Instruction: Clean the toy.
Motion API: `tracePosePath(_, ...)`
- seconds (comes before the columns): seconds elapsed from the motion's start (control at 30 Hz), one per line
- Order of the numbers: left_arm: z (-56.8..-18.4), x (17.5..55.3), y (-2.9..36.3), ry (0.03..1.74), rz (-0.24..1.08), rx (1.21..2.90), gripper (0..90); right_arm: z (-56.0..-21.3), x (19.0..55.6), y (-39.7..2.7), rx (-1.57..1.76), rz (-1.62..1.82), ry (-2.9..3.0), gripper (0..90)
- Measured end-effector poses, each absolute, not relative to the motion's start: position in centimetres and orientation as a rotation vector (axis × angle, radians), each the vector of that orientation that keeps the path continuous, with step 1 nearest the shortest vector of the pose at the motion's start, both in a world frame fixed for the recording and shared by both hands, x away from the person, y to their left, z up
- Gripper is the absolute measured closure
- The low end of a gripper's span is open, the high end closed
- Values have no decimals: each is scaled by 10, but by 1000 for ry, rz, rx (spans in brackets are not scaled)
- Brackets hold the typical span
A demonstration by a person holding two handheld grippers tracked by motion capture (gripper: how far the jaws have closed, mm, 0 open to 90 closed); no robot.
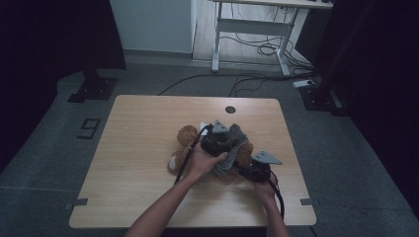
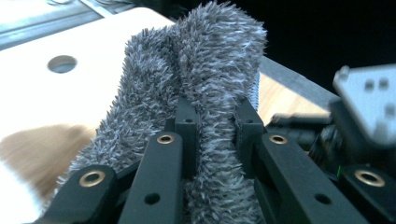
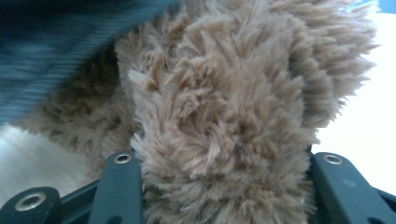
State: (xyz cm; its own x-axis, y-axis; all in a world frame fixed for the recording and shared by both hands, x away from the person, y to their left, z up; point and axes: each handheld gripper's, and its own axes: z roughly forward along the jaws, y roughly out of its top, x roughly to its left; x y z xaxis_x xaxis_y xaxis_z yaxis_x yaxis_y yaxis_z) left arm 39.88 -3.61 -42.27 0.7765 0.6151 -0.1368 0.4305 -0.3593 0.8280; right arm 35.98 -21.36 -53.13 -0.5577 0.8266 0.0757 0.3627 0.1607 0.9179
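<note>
The right gripper point(image 1: 247, 170) is clamped on a brown furry limb of the teddy point(image 3: 224, 121). Beyond it the left gripper point(image 2: 212, 126) pinches a fold of grey fuzzy cloth point(image 2: 201, 60), lifted over the teddy lying mid-table point(image 1: 138, 128).

Shaggy grey fleece cloth point(image 2: 205, 70), plush brown teddy bear point(image 3: 224, 116), smooth matt wooden table point(image 1: 143, 133).

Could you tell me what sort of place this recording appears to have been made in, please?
Probably a lab or office workroom set up for recording. A light wooden table stands on grey carpet, a white desk frame with loose cables stands behind it, and black stand bases flank the table.
</note>
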Motion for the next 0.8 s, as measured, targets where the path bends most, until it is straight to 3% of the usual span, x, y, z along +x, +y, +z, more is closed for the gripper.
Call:
tracePosePath(0.23,-441,396,-67,761,227,2120,762,-532,355,-215,1105,1367,2024,486)
tracePosePath(0.33,-442,397,-55,773,207,2112,766,-533,355,-217,1097,1373,2035,484)
tracePosePath(0.6,-442,401,-17,855,341,2166,766,-533,355,-220,1137,1404,2038,477)
tracePosePath(0.8,-446,399,28,905,347,2121,767,-533,354,-222,1141,1424,2039,473)
